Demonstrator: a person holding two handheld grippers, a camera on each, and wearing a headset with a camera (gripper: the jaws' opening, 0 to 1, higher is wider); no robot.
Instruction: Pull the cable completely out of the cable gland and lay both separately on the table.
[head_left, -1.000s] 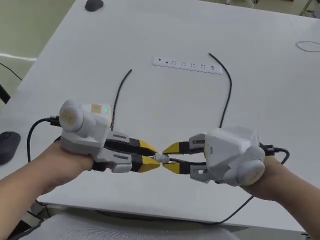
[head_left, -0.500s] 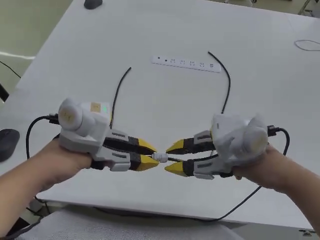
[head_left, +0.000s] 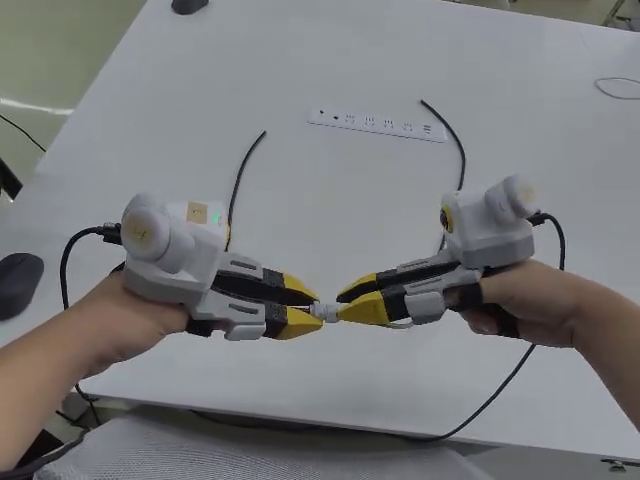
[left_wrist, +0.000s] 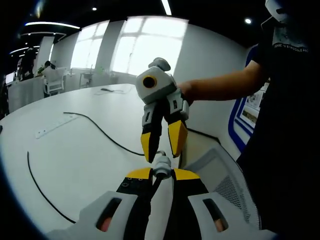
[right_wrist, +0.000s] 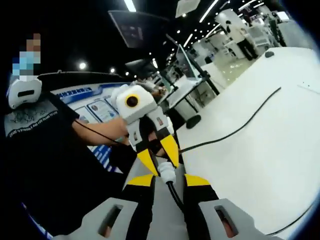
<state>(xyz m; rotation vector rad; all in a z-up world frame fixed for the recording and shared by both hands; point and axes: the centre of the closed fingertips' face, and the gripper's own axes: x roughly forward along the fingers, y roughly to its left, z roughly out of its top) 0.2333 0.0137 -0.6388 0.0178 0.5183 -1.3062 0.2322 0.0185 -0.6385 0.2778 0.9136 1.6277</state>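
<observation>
A white table (head_left: 330, 60) spreads out from the white power strip (head_left: 377, 125) that lies flat toward its far side. Two loose black leads lie on it. One (head_left: 240, 180) runs from just left of the power strip toward the person, and the other (head_left: 459, 160) curves from the strip's right end toward the person. A dark mouse (head_left: 18, 285) sits far to the left of the power strip, by the table's left edge.

The two grippers meet tip to tip on the person's side of the power strip, well apart from it and over the table's near margin. Each is held in one hand. The left gripper (head_left: 314, 308) comes in from the left of the strip's line. Its yellow-tipped jaws are closed onto the small white cable gland (head_left: 324, 312), pinching it at their tips. In the left gripper view the cable gland (left_wrist: 161, 165) sits squeezed between that gripper's own jaw tips (left_wrist: 161, 174). The right gripper (left_wrist: 163, 145) faces it from above, with its jaws standing apart on either side of the gland's far end.

The right gripper (head_left: 342, 305) comes in from below the strip's right end. In the right gripper view its own jaws (right_wrist: 169, 180) stand well apart and clamp nothing. The thin black cable (right_wrist: 174, 194) runs out of the cable gland (right_wrist: 166, 172) and down the gap between them. The left gripper (right_wrist: 159, 157) holds the gland from the far side. The cable is seated in the gland, and both are held up off the table.
</observation>
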